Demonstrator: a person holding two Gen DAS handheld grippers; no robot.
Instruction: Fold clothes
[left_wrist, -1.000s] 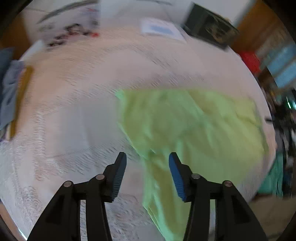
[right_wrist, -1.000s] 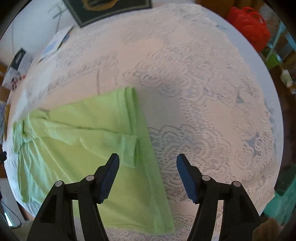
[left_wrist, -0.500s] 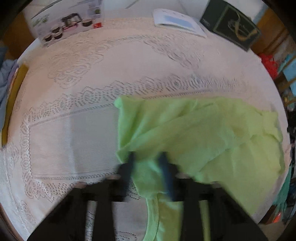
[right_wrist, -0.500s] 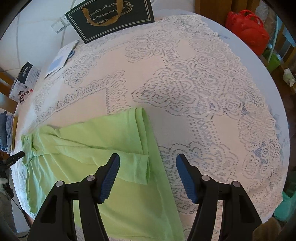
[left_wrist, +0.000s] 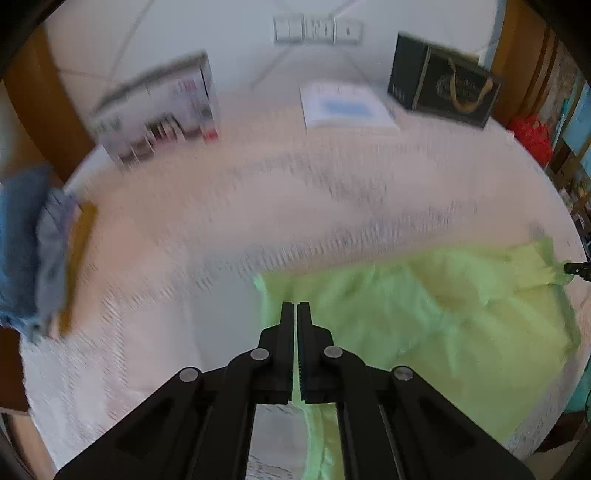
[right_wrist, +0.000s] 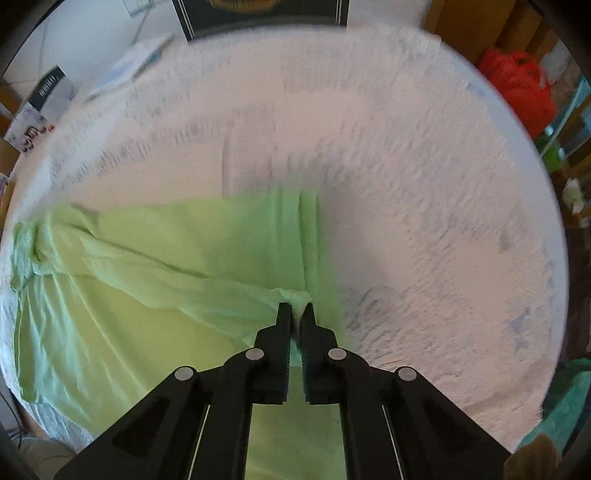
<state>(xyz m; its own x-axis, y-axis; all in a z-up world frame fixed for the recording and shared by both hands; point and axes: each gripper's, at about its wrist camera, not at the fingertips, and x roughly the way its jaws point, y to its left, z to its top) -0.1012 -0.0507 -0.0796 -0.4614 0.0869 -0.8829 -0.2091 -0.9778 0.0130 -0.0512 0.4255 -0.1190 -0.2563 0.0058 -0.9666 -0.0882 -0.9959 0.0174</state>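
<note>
A light green shirt lies partly folded on a table with a white lace cloth. My left gripper is shut on the shirt's left edge, with green cloth showing between and below the fingers. In the right wrist view the shirt spreads to the left, and my right gripper is shut on a bunched sleeve end at the shirt's right side. The tip of the right gripper shows at the far right of the left wrist view.
At the table's back stand a printed box, a white booklet and a dark gift bag. Blue clothes lie at the left edge. A red bag sits beyond the right edge.
Both grippers were open above the shirt a second ago. Both have since come down and shut on the green cloth, the left one first. Both views are blurred from motion.
</note>
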